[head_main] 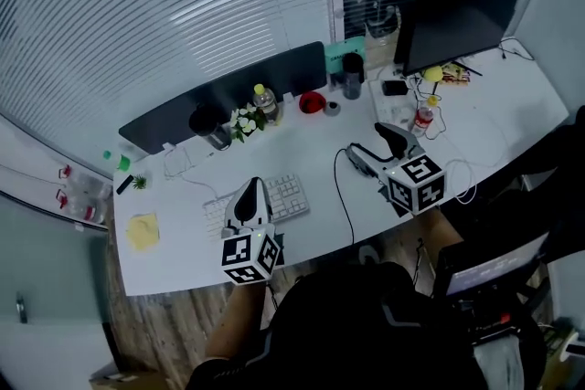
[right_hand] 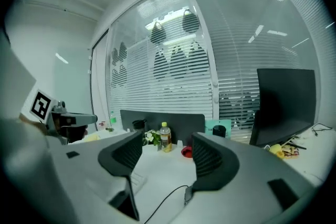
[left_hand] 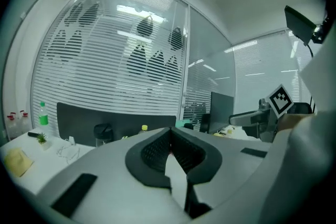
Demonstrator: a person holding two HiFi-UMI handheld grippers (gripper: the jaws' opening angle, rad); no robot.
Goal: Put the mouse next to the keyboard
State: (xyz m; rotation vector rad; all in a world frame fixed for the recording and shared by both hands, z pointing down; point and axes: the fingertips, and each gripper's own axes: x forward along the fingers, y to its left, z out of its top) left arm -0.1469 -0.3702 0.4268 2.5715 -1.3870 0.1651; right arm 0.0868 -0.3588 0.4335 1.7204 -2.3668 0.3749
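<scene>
Head view: overhead, steeply down on the white desk (head_main: 512,105). Gripper views: near level, close above desk, facing the blinds (left_hand: 105,60); both share the dark partition (right_hand: 184,120) and yellow-capped bottle (right_hand: 165,140).

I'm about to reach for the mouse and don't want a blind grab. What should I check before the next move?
1. Right gripper open and empty: ok, jaws apart with nothing between them.
2. Left gripper idle: ok, shut and empty, above the white keyboard.
3. Mouse located: cannot tell. The thin black cable runs to a small dark end at the right gripper's jaw, but no mouse shows clearly.
4. Room beside the keyboard: ok, bare white desk on its right side.
</scene>
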